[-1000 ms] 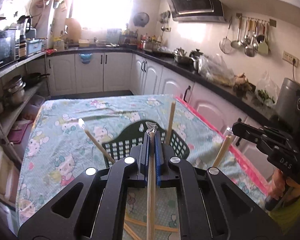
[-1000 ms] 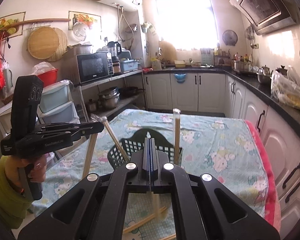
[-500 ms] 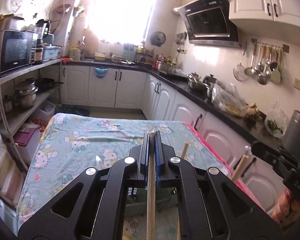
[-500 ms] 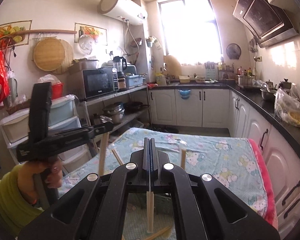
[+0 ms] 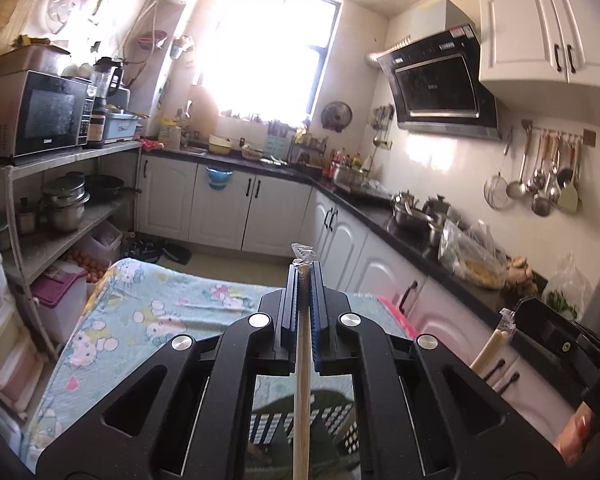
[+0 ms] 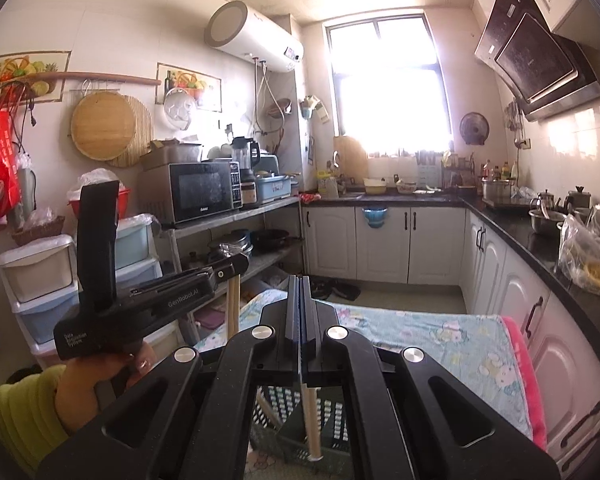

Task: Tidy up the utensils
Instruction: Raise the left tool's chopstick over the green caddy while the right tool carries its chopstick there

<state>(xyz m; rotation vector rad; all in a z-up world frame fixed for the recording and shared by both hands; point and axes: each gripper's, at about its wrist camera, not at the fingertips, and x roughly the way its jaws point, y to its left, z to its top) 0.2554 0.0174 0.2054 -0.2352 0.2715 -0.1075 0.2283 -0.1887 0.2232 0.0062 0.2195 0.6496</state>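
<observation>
My left gripper (image 5: 304,270) is shut on a wooden chopstick (image 5: 302,408) that hangs down through the jaws over the dark green slotted basket (image 5: 332,420). My right gripper (image 6: 301,280) is shut on another wooden chopstick (image 6: 311,420), whose lower end reaches into the basket (image 6: 336,412). The right gripper also shows at the right of the left wrist view (image 5: 512,326) with its chopstick (image 5: 486,354). The left gripper shows at the left of the right wrist view (image 6: 236,266) with its chopstick (image 6: 233,308).
The basket stands on a table with a light blue cartoon cloth (image 5: 140,316) and a pink edge (image 6: 520,364). White cabinets and a black counter (image 5: 400,228) run along the right. A metal shelf with a microwave (image 6: 204,192) stands at the left.
Both grippers have risen and tilted up, each lifting its chopstick. The basket has dropped from the middle of both views to the bottom edge.
</observation>
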